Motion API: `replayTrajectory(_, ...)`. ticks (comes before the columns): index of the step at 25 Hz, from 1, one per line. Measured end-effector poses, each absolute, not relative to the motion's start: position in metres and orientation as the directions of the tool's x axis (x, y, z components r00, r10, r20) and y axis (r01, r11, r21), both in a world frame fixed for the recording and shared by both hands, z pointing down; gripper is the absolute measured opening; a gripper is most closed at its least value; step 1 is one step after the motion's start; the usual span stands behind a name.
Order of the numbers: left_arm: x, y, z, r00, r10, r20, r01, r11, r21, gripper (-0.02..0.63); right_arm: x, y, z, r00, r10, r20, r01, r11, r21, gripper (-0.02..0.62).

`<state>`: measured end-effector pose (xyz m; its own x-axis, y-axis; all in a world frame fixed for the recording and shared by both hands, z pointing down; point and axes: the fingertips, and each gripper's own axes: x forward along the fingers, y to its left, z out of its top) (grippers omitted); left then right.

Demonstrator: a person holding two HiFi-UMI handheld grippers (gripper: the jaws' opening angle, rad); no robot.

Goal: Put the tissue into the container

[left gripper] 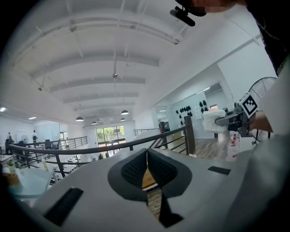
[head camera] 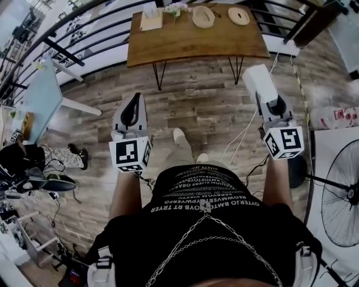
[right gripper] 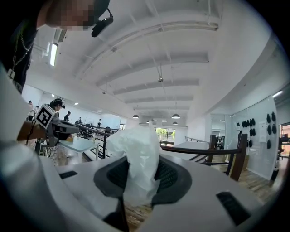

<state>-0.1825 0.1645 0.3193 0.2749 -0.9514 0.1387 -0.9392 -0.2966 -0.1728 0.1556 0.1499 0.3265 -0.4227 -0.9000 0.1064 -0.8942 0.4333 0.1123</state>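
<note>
A crumpled white tissue (head camera: 257, 80) sticks up out of my right gripper (head camera: 265, 94), held at waist height above the plank floor. In the right gripper view the tissue (right gripper: 135, 152) is pinched between the dark pads, and the right gripper (right gripper: 138, 176) is shut on it. My left gripper (head camera: 135, 100) is held level beside it. Its pads meet with nothing between them in the left gripper view (left gripper: 146, 159). Ahead stands a wooden table (head camera: 196, 39) with a light wooden box (head camera: 151, 20) and two round dishes (head camera: 203, 17) on it. Which of these is the container I cannot tell.
A black railing (head camera: 84, 33) runs behind the table. A glass-topped table (head camera: 39, 98) stands at the left. At the right are a floor fan (head camera: 342, 202) and a spray bottle (head camera: 336, 117). A white cable (head camera: 241, 134) lies on the floor by my feet.
</note>
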Motion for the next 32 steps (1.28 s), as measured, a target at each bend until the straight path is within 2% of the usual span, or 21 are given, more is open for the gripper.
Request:
replayTrajectory(10, -0.166, 0.098, 0.324, 0.351, -0.927, 0.130, -0.919, -0.368, -0.140, 0.029, 0.166, 0.103, 0.324, -0.375, -0.921, 0.108, -0.915, 0.386, 0.114, 0.120)
replayTrajectory(17, -0.167, 0.033, 0.321, 0.363, -0.926, 0.101, -0.907, -0.376, -0.192, 0.029, 0.154, 0.048, 0.327, -0.357, -0.924, 0.137, -0.920, 0.373, 0.121, 0.120)
replayTrajectory(32, -0.203, -0.076, 0.316, 0.405, -0.909, 0.097, -0.889, -0.416, -0.191, 0.029, 0.091, -0.053, 0.308, -0.355, -0.922, 0.151, -0.913, 0.377, 0.156, 0.118)
